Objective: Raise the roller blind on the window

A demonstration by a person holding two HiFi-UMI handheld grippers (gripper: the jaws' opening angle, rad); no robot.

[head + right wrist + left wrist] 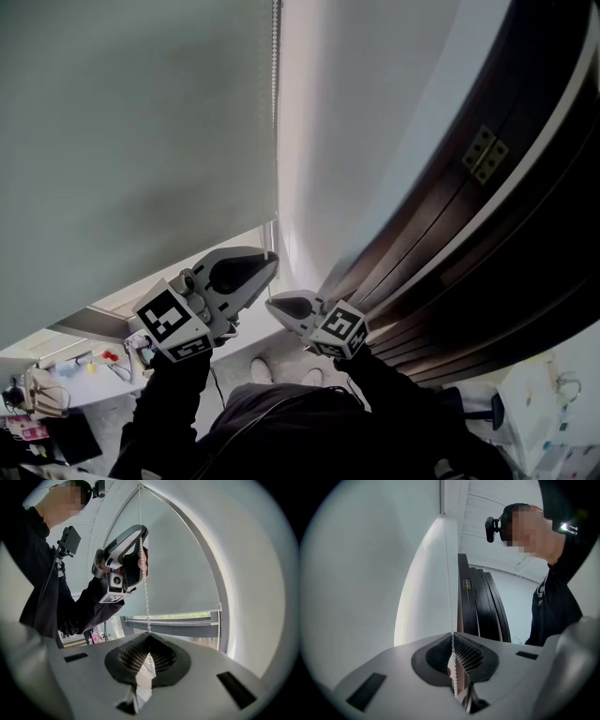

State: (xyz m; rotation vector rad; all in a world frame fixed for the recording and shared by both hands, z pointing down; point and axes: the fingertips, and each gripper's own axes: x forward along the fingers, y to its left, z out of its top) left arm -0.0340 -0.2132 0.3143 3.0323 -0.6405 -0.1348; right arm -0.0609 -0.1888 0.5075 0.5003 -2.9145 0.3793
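Bead chain (448,573) partly hidden between jaws

wall (375,112): white, plain | door (525,234): dark wood, brass hinge (487,155) | window (173,617): daylight and greenery in a low strip | desk (94,382): cluttered, lower left | light: soft, even

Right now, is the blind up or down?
Mostly down: the roller blind hangs low, with only a strip of window showing below its bottom rail.
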